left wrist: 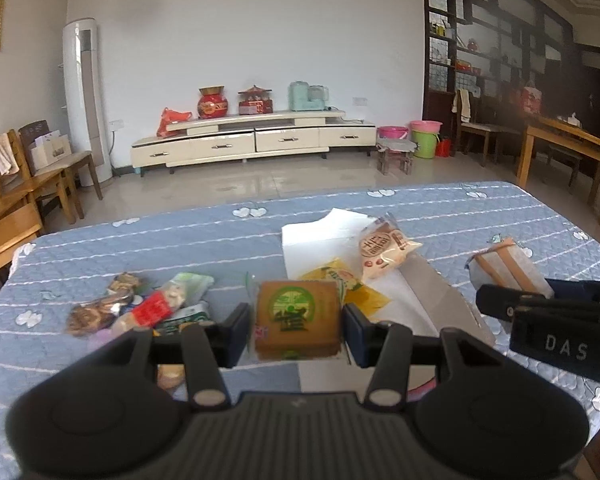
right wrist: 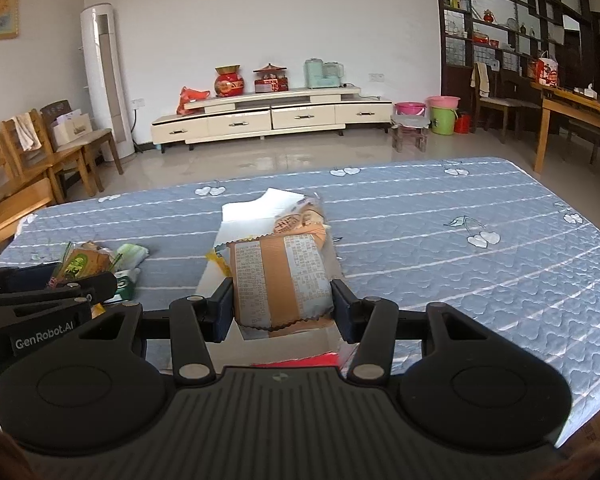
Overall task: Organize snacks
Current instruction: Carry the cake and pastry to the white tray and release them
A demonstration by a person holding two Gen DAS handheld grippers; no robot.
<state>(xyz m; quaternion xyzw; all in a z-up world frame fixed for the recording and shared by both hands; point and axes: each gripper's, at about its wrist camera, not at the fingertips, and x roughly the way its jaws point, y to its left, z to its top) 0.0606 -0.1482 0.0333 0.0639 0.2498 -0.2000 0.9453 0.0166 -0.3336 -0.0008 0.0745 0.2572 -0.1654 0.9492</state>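
Surface: quilted blue cover [right wrist: 440,248] with white stripes and heart-shaped prints; all snacks rest on it or hang above it.
Left gripper [left wrist: 295,322]: jaws clamped on the square brown snack [left wrist: 298,320], one pad pressing each side; the packet carries a green round emblem and sits level between the fingers, raised above the cover.
Right gripper [right wrist: 283,304]: jaws clamped on the orange-and-grey packet [right wrist: 282,280]; printed back panel faces the camera, serrated seal at the near end. In the left wrist view the same packet [left wrist: 508,266] projects from the right gripper at the right edge.
White box [left wrist: 380,292]: lies open on the cover ahead of both grippers, flap raised at the far end.
Box contents: beige round-label packet [left wrist: 384,252] leaning at the far side; yellow packet [left wrist: 348,284] beside it, partly hidden behind the held square snack.
Loose pile [left wrist: 140,306]: several mixed wrappers, red, green and brown, on the cover left of the box, well apart from it.
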